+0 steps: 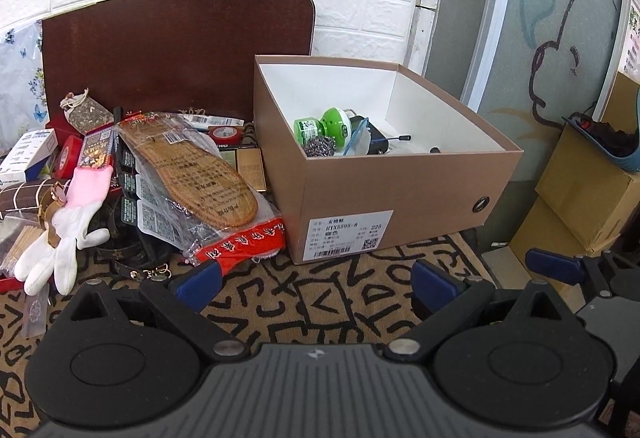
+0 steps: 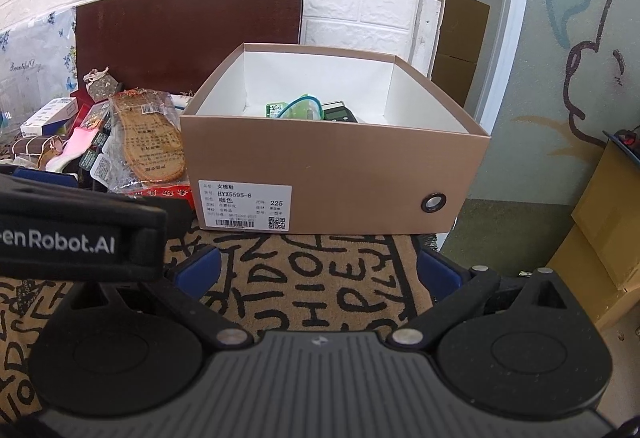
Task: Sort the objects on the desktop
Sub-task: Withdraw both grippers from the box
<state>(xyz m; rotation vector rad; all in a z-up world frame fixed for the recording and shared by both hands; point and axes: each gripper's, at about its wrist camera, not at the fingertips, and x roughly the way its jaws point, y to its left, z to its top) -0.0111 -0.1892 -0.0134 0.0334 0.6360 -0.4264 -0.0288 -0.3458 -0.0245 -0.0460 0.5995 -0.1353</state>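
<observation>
My left gripper (image 1: 316,284) & right gripper (image 2: 318,272) both spread wide, empty, just before the shoe box (image 2: 332,162); insole pack (image 1: 200,174) left of it, maybe touching.

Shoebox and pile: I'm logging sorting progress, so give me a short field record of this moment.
container: brown shoebox, lid off, standing on the patterned mat
inside box: green bottle, steel scourer, dark items partly hidden
unsorted pile: left of the box, touching it
pile items: packaged insole, white and pink glove, red tape roll, sachet
left gripper: open, empty, over the mat
right gripper: open, empty, facing the box front
</observation>
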